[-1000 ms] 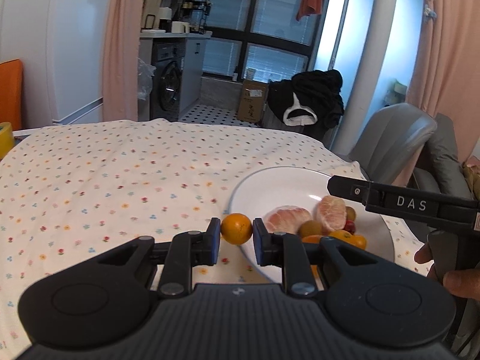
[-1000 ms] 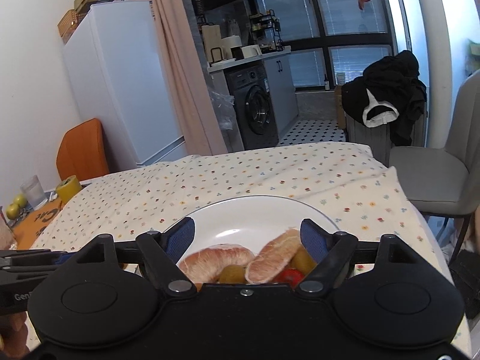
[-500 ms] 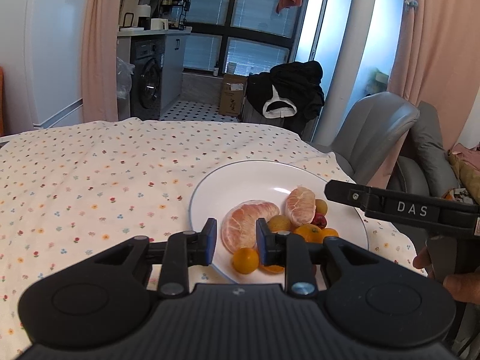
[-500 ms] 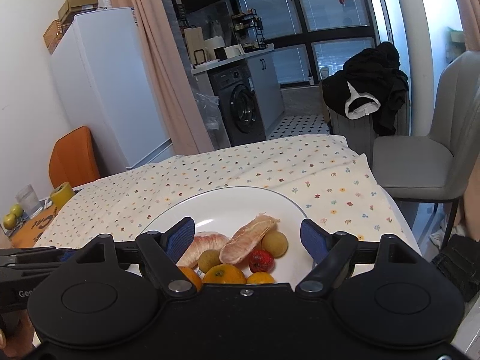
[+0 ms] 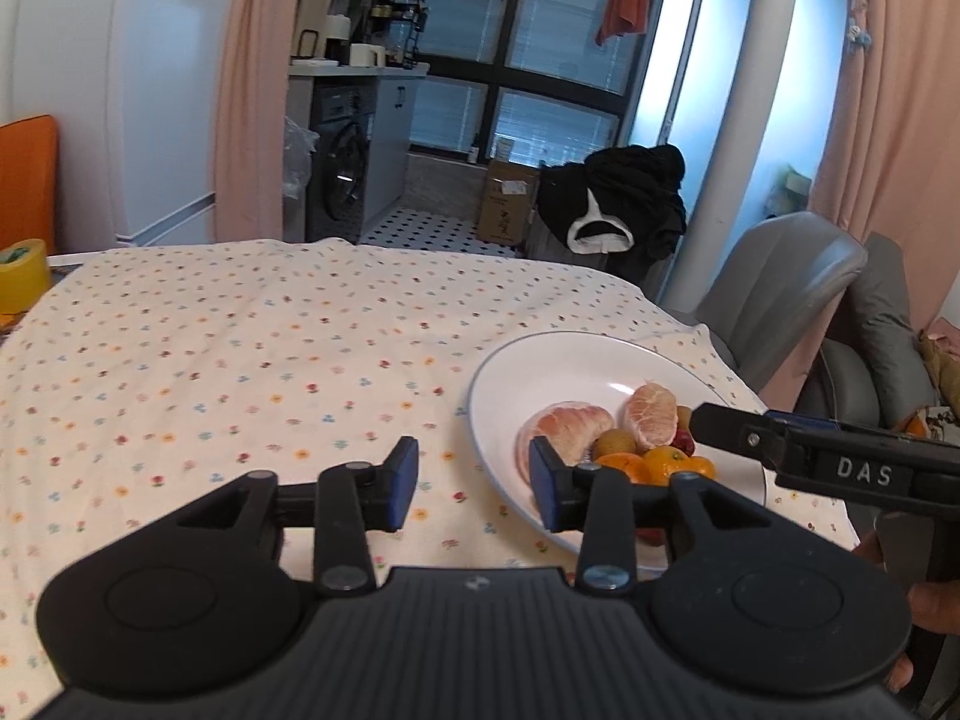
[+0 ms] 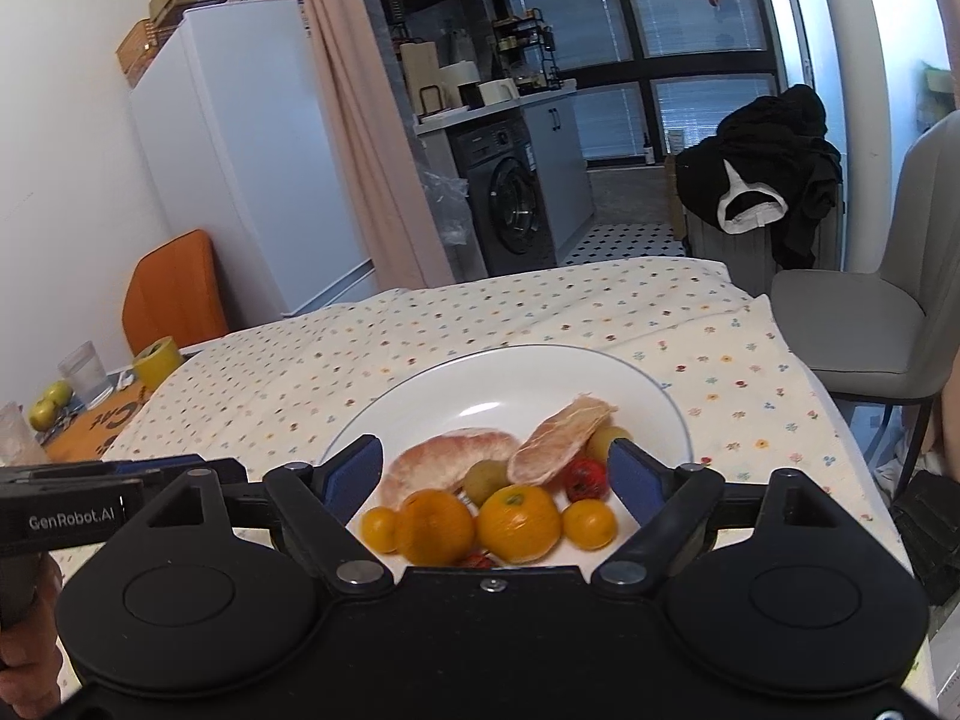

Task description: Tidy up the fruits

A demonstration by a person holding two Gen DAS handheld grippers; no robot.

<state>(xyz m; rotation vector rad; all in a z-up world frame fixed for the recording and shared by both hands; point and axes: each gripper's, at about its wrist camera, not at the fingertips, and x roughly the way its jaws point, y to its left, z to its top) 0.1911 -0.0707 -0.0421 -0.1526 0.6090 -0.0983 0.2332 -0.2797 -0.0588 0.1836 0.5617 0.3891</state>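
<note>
Hovering low over the flowered tablecloth (image 5: 240, 360), left gripper (image 5: 474, 483): blue-padded fingers (image 5: 401, 483) spread wide, nothing between them, its right-hand finger overlapping the near-left rim of the plate.

Right gripper (image 6: 497, 477): jaws likewise spread wide and empty, poised over the near edge of the plate with the fruit pile framed between its pads. Its black body, lettered "DAS", reaches in from 3 o'clock in the left wrist view.

White plate (image 6: 528, 378), dark-rimmed, resting on the tablecloth toward the table's right side. Contents, all heaped in the near half:
- two peeled pomelo segments (image 6: 456, 459), side by side, one leaning over the other fruit;
- two larger oranges (image 6: 519, 522) at 6 o'clock, touching;
- two small yellow-orange fruits (image 6: 590, 525), at 5 and 7 o'clock of the pile;
- two green round fruits (image 6: 487, 479) tucked against the segments;
- a red fruit (image 6: 585, 478) at 3 o'clock, and another barely showing behind the gripper body.

Far half of plate bare.

Beyond the cloth at 9 o'clock: yellow tape roll (image 6: 157, 360), glass (image 6: 85, 373), two green fruits (image 6: 48, 408). Grey chair (image 6: 870, 312) at 3 o'clock; white fridge (image 6: 240, 150) and washing machine (image 6: 510, 204) at 12 o'clock.
</note>
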